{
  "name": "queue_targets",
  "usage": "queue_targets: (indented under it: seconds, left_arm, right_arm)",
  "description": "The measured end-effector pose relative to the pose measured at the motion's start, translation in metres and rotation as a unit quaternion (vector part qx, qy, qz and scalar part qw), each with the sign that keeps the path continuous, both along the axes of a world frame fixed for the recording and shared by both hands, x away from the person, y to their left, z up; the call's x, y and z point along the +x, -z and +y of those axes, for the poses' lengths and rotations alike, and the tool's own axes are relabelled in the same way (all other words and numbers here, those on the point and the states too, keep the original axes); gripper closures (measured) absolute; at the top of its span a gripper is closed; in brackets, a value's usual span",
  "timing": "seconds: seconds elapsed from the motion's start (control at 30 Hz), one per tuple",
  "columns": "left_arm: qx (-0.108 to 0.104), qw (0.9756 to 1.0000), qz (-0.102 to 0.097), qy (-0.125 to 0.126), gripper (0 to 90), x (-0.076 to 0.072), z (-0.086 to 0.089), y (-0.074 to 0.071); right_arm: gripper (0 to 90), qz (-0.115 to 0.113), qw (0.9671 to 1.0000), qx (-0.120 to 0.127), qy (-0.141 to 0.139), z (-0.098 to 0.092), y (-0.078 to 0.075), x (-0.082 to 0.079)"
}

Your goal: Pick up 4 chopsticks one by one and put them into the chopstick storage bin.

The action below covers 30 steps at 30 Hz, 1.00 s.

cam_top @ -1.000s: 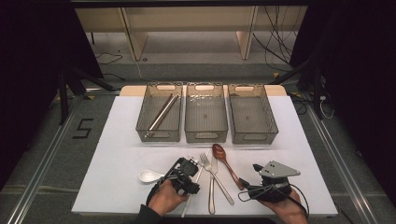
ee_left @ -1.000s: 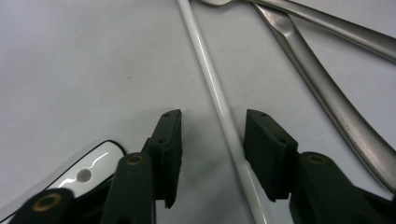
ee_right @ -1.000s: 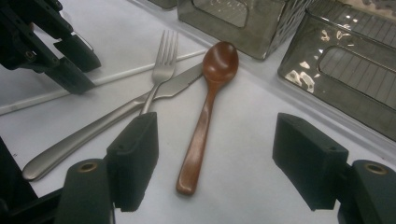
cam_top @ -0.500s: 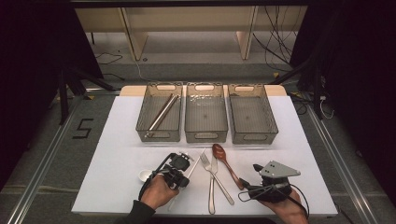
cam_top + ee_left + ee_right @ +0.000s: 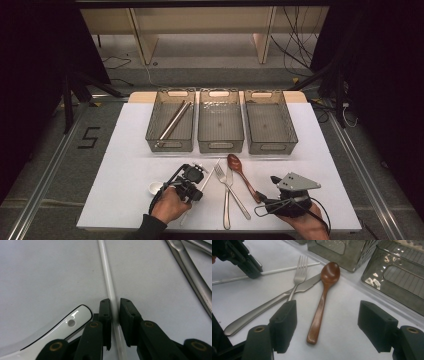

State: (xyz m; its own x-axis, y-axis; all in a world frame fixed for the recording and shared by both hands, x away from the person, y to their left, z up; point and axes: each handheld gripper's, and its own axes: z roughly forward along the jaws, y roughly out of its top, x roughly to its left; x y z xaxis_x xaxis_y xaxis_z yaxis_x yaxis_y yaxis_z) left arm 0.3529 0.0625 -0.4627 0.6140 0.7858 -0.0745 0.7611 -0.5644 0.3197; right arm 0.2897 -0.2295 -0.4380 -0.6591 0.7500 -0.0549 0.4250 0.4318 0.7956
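Item 1, white chopstick [image 5: 108, 277]: lying flat on the bench [image 5: 125, 145] at about 7 o'clock of the high view; clamped between the pads of the left hand-held gripper [image 5: 115, 308], whose jaws have just been closing and are now nearly together on the thin rod. The grip is taken partway along its length, judged so that it lifts level.

Item 2, white ceramic spoon [image 5: 60, 327]: just beside that gripper, at its 9 o'clock; not gripped.

Item 3, fork [image 5: 299, 275], knife [image 5: 274, 300] and wooden spoon [image 5: 322, 295]: laid at 6 o'clock, fork and knife crossed.

Item 4, right hand-held gripper [image 5: 327, 326]: jaws wide apart, nothing held, poised over the wooden spoon's handle.

Item 5, three bins [image 5: 220, 145]: in a row at 12 o'clock; metal chopsticks [image 5: 174, 120] sorted in the left one, the likely destination.
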Motion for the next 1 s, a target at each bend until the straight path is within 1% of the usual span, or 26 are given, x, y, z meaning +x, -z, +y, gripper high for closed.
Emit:
queue_targets:
  seconds: [0.2,0.3,0.4,0.67,0.8,1.0]
  left_arm:
    - [-0.004,1.0000,0.003,-0.008,81.1,0.0009,0.0011,-0.0005]
    - [-0.003,1.0000,0.003,-0.006,83.6,0.0014,0.0014,-0.0005]
    - [-0.001,1.0000,0.004,-0.006,83.7,0.0015,0.0009,-0.0008]
    - [-0.004,1.0000,0.004,-0.007,83.3,0.0015,0.0015,-0.0003]
    - [0.004,1.0000,0.000,-0.003,82.5,0.0004,-0.0004,-0.0003]
    - [0.005,1.0000,-0.006,0.001,83.8,-0.0004,-0.0008,-0.0004]
  right_arm:
    - [32.5,0.000,1.0000,0.000,0.000,-0.0004,0.0000,0.0001]
    - [32.5,-0.001,1.0000,0.000,0.000,-0.0006,0.0001,0.0004]
    - [32.5,-0.001,1.0000,0.000,0.000,-0.0005,0.0001,0.0002]
    - [32.6,0.000,1.0000,-0.001,0.000,-0.0002,0.0002,0.0002]
    - [32.6,0.000,1.0000,-0.001,0.000,-0.0002,0.0001,0.0003]
    - [32.6,-0.001,1.0000,-0.001,0.000,-0.0006,-0.0001,0.0003]
